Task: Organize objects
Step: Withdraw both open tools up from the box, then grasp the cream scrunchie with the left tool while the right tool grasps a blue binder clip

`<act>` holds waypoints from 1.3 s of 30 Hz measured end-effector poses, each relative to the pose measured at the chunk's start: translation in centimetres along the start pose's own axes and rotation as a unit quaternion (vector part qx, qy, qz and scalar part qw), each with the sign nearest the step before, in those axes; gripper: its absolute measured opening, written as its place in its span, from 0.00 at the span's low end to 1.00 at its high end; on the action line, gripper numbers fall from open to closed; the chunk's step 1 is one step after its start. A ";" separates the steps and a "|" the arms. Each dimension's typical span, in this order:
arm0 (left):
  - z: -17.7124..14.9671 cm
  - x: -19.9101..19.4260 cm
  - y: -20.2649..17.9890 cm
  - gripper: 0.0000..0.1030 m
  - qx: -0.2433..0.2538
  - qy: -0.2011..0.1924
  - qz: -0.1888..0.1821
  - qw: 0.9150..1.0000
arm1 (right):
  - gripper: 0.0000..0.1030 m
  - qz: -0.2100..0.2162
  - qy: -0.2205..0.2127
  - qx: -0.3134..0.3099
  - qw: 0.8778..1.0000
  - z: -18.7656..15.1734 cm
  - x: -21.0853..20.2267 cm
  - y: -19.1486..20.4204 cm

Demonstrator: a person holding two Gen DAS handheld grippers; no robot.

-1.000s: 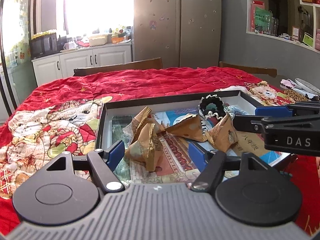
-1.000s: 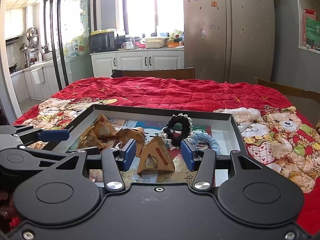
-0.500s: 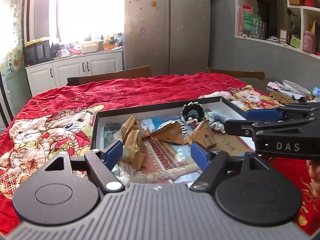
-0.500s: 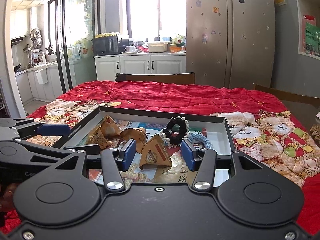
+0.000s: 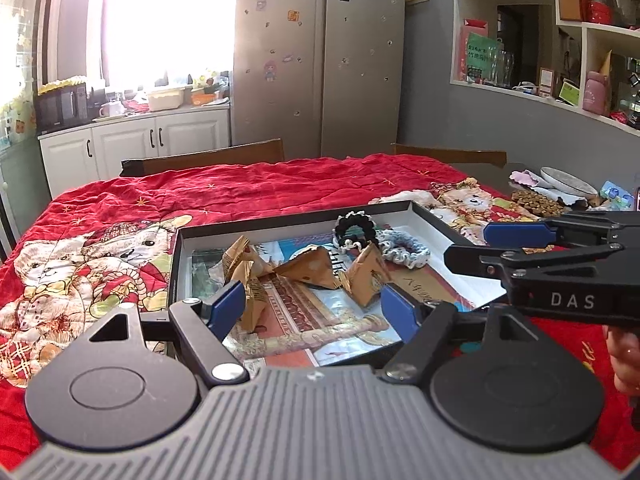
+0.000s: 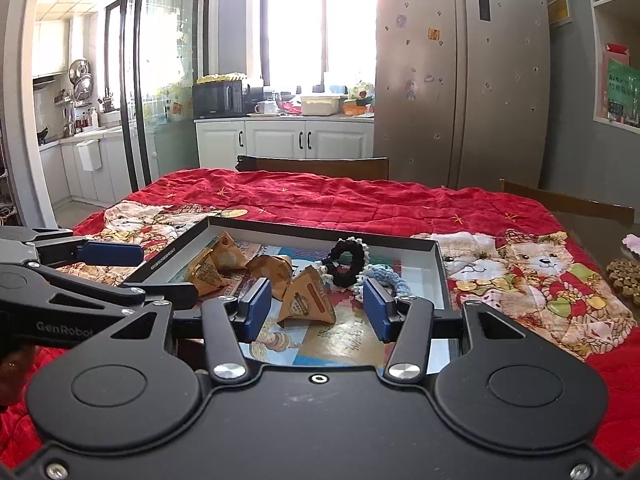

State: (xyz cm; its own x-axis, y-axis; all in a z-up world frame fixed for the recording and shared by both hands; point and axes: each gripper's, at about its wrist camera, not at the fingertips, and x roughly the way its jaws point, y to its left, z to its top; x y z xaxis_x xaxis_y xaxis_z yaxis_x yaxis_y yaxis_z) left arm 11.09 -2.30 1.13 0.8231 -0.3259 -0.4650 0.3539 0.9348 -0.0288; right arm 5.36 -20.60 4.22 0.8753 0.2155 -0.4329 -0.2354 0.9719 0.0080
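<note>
Your left gripper [image 5: 312, 306] is spread wide and holds nothing. Your right gripper [image 6: 316, 310] is spread too, also empty. The paper packets [image 6: 306, 298] and two hair ties [image 6: 346, 262] lie in the shallow box [image 6: 438, 264] on the red blanket [image 6: 360, 200].

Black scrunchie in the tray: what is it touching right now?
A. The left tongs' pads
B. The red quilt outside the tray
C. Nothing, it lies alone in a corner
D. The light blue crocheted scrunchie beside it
D. In the right wrist view the black scrunchie lies inside the tray against the light blue scrunchie, clear of both tongs and off the quilt.
</note>
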 end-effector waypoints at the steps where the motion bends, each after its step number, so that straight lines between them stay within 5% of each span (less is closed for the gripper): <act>1: 0.0 -0.2 -0.1 0.81 0.000 -0.001 -0.001 1.000 | 0.48 0.000 -0.001 0.001 1.000 -0.1 -0.3 -0.2; 17: -1.1 -1.7 -1.2 0.81 0.000 0.004 -0.025 1.000 | 0.48 -0.016 0.009 -0.008 1.000 -2.2 -3.0 -1.8; 39: -3.6 -0.2 -1.8 0.76 -0.013 0.049 -0.042 0.998 | 0.45 -0.019 0.053 -0.009 0.998 -6.8 -1.8 -3.2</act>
State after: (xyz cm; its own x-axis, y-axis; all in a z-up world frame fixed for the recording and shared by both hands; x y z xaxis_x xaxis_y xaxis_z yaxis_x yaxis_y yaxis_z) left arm 8.73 -3.43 -1.88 0.7433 -0.3884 -0.5447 0.4061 0.9090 -0.0940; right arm 1.69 -24.70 -1.17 0.8338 0.1672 -0.5261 -0.2118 0.9770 -0.0251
